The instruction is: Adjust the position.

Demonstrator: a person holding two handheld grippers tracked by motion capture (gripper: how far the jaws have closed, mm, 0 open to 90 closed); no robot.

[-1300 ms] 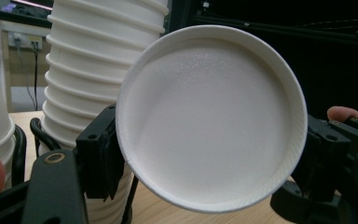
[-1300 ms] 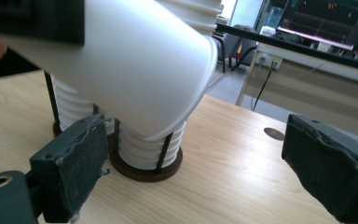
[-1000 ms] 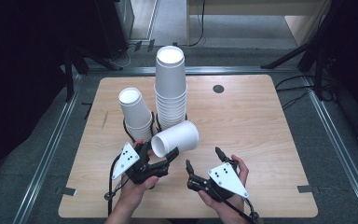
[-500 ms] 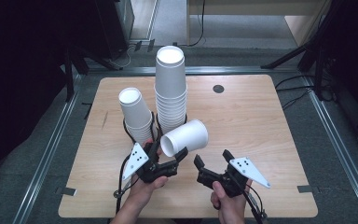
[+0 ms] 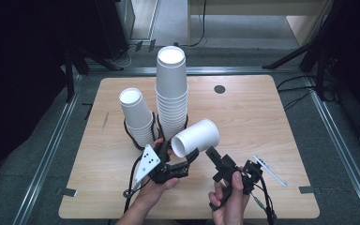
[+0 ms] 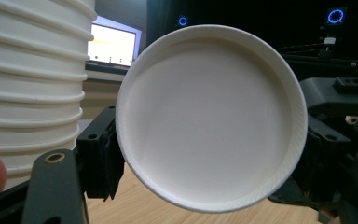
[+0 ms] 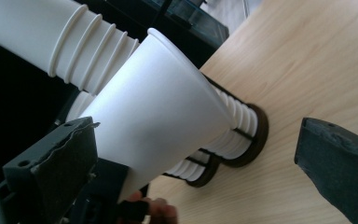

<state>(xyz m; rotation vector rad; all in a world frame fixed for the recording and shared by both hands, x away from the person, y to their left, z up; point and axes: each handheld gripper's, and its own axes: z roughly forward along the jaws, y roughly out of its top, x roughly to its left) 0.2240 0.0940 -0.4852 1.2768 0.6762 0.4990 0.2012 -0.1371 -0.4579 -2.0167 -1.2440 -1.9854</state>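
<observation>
Cup (image 5: 196,138) clamped in left hand-held gripper (image 5: 186,163), right hand-held gripper (image 5: 213,154) agape, over wooden table (image 5: 262,122).

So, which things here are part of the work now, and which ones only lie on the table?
In the work:
- paper cup, held on its side in the left claw
- right claw, open beside it
- tall cup stack
- short cup stack

Only lying about:
- thin white strip near the table's right edge

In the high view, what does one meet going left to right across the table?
Short cup stack → tall cup stack → single paper cup held in the left gripper → right gripper → white strip.
</observation>
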